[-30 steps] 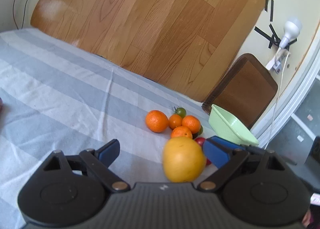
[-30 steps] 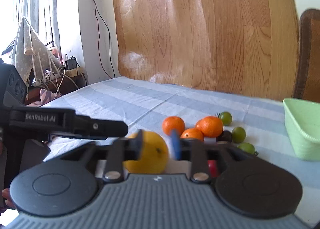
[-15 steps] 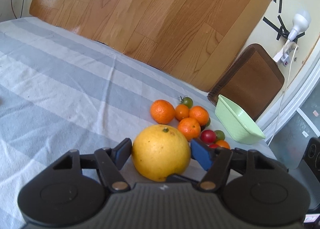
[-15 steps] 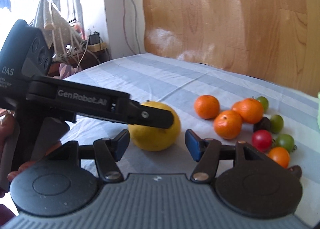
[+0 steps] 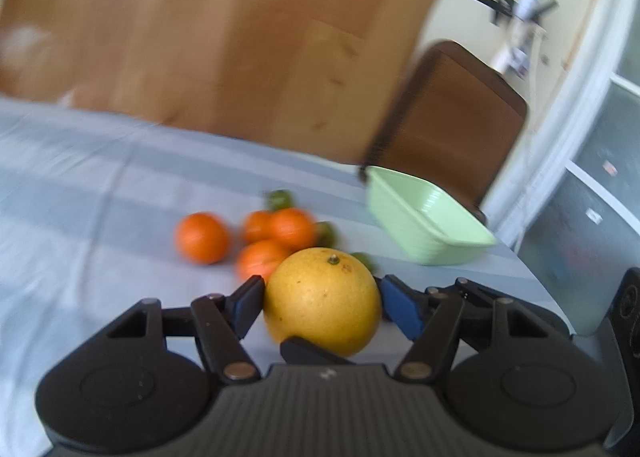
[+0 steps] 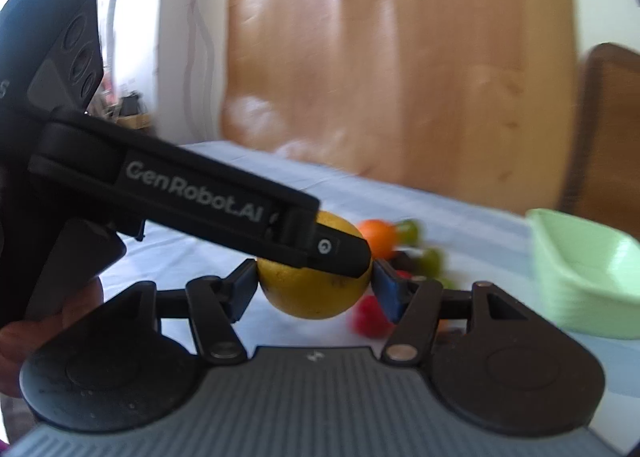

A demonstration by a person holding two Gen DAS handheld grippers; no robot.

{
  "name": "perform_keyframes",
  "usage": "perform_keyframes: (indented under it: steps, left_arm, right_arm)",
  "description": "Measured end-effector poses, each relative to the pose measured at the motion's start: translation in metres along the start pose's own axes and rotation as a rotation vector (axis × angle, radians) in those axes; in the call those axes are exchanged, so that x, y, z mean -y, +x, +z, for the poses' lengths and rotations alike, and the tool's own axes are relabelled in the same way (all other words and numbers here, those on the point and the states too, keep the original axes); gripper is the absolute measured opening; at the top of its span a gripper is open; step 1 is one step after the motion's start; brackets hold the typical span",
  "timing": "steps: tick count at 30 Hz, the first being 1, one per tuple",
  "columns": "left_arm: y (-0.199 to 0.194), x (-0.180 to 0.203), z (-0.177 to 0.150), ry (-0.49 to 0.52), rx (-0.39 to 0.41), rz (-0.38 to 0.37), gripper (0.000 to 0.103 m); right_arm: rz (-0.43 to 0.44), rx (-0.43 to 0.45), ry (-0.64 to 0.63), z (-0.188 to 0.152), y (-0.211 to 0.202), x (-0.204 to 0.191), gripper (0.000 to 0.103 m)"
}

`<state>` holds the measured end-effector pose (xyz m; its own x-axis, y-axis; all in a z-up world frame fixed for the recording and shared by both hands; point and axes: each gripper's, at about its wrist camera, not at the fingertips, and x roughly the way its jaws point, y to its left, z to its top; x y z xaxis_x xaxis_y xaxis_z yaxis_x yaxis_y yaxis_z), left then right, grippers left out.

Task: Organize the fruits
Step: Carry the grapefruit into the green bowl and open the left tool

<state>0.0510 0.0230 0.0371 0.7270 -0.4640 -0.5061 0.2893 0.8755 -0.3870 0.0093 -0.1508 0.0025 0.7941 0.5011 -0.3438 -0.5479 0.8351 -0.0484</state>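
Observation:
A big yellow grapefruit [image 5: 322,301] sits between the blue pads of my left gripper [image 5: 322,289], which is shut on it a little above the cloth. In the right wrist view the same grapefruit [image 6: 308,297] lies between the pads of my right gripper [image 6: 314,281], which touch it on both sides. The left gripper's black finger [image 6: 336,249] crosses over the fruit. Several oranges [image 5: 202,237] and small green tomatoes [image 5: 280,197] lie just beyond. A red tomato [image 6: 368,317] shows under the fruit. The pale green basin [image 5: 424,225] stands to the right.
A grey striped cloth [image 5: 80,177] covers the table. A wooden board [image 5: 200,37] leans behind it, with a brown chair [image 5: 452,129] behind the basin [image 6: 580,277]. A hand [image 6: 80,297] holds the left gripper at the left edge.
The left jaws closed from wide open onto the grapefruit and carried it up and toward the basin. The right gripper moved in around the fruit. Both views are now blurred.

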Motion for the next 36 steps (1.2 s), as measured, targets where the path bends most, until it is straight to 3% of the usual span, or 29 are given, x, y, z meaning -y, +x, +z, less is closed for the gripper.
perform_keyframes:
  steps: [4,9,14,21,27,33,36]
  left_arm:
    - [0.044,0.059,0.024,0.107,-0.018,-0.071,0.065]
    - [0.114,0.117,0.056,0.164,-0.051,-0.136,0.065]
    - [0.174,0.139,0.068,0.138,-0.082,-0.132,0.065]
    - [0.209,0.152,0.061,0.125,-0.115,-0.11,0.066]
    - [0.19,0.156,0.059,0.153,-0.078,-0.105,0.068]
    - [0.105,0.142,0.057,0.207,0.079,-0.114,0.075]
    - [0.059,0.121,0.043,0.235,0.14,-0.074,0.076]
  right_arm:
    - [-0.148,0.042,0.043,0.004,-0.017,0.057,0.064]
    - [-0.251,0.042,0.112,0.006,-0.009,0.126,0.064]
    - [-0.287,0.026,0.186,0.001,0.013,0.169,0.064]
    - [-0.355,-0.031,0.203,-0.015,0.022,0.183,0.065]
    - [-0.381,0.021,0.186,-0.017,0.013,0.178,0.066]
    - [-0.439,0.114,0.205,-0.021,-0.006,0.175,0.066]
    - [-0.477,0.159,0.239,-0.021,-0.017,0.171,0.066]
